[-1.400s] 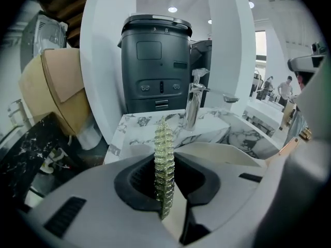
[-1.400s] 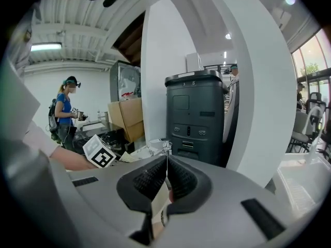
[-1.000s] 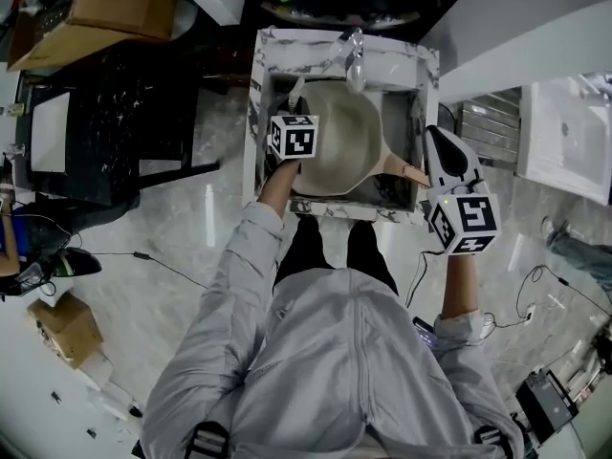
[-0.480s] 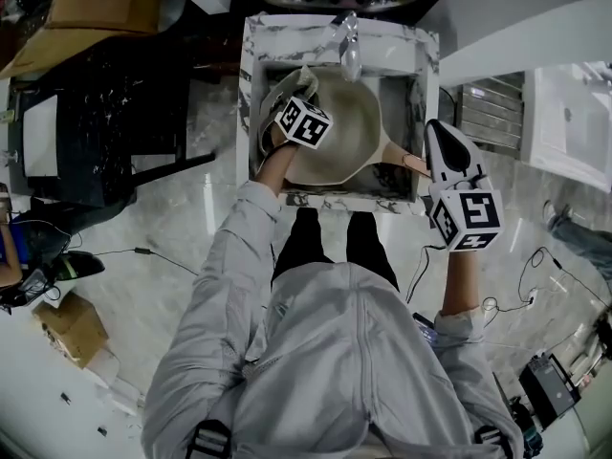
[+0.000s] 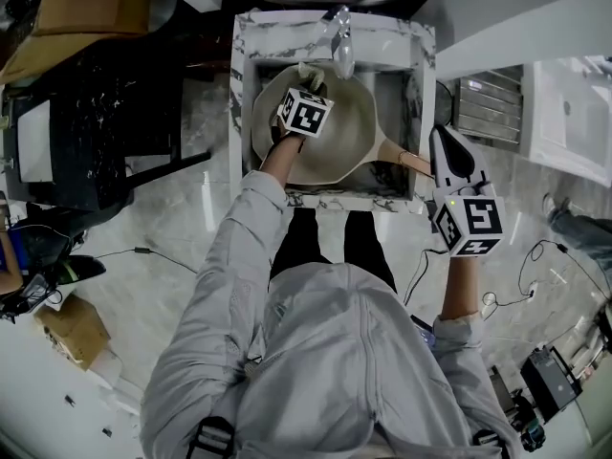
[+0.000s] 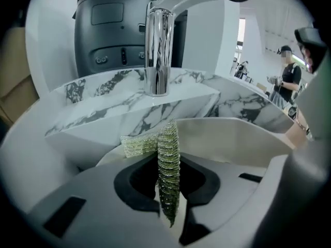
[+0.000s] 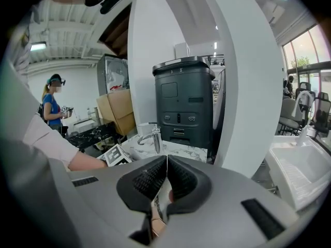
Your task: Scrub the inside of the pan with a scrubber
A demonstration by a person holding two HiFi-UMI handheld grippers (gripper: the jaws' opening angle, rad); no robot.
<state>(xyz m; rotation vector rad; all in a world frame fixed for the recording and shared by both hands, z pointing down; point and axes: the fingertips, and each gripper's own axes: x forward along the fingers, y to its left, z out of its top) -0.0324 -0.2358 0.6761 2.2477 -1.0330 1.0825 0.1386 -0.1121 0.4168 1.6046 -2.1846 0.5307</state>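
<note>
My left hand-held gripper (image 6: pixel 166 205) pinches the green mesh scrubber (image 6: pixel 167 156) at the far inner wall of the round beige pan (image 5: pixel 349 137); my right hand-held gripper (image 7: pixel 165 187) clamps its tan handle (image 5: pixel 405 160).

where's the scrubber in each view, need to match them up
Head view: the scrubber is at the pan's far rim, just below the faucet.
Left gripper view: centre, pinched upright in the left claw, with the faucet above it.
Right gripper view: not in it.
Shared landmark: the chrome faucet, small and just left of centre in the right gripper view.
</note>
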